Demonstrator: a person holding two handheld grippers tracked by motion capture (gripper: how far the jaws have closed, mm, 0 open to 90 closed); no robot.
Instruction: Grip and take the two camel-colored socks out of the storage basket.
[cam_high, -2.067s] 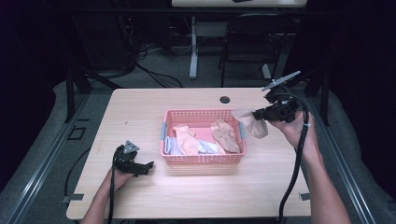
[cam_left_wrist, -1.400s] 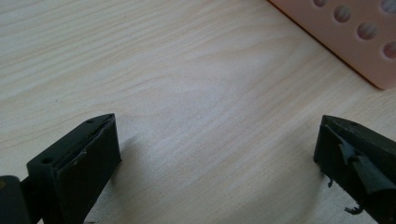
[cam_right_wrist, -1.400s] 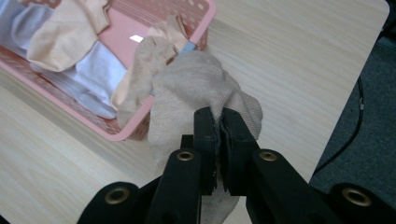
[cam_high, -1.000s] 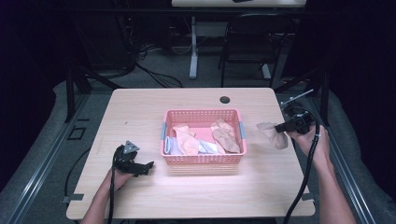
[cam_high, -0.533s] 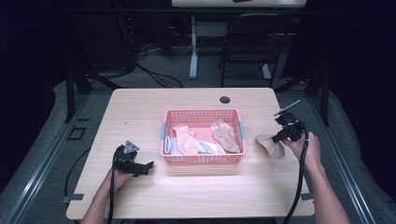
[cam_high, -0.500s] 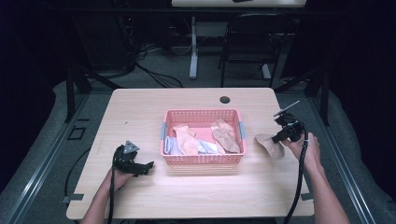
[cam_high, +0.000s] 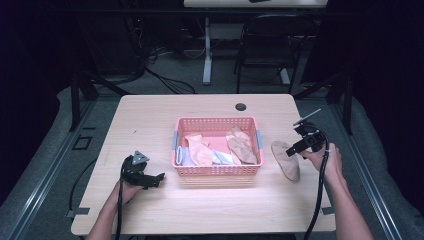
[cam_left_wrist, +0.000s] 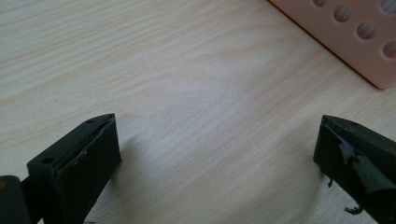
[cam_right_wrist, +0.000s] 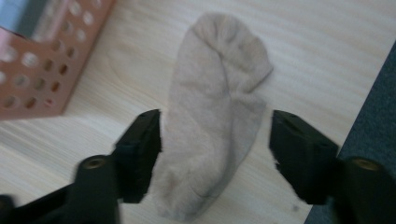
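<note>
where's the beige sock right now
The beige sock lies flat on the table, right of the pink basket in the high view, with the open right gripper just over it.

One wooden table (cam_high: 150, 120); one pink perforated basket (cam_high: 216, 125) on it; one beige sock (cam_high: 286, 160) lying flat on the tabletop to the basket's right; inside the basket, at least four pieces of fabric, two peach or tan (cam_high: 241, 145) and two pale blue or white (cam_high: 183, 156), though the exact count of the heap cannot be told; one dark round grommet (cam_high: 241, 106) near the table's far edge; two grippers, the left gripper (cam_high: 150, 178) and the right gripper (cam_high: 296, 146); one chair (cam_high: 260, 45) behind the table.
</note>
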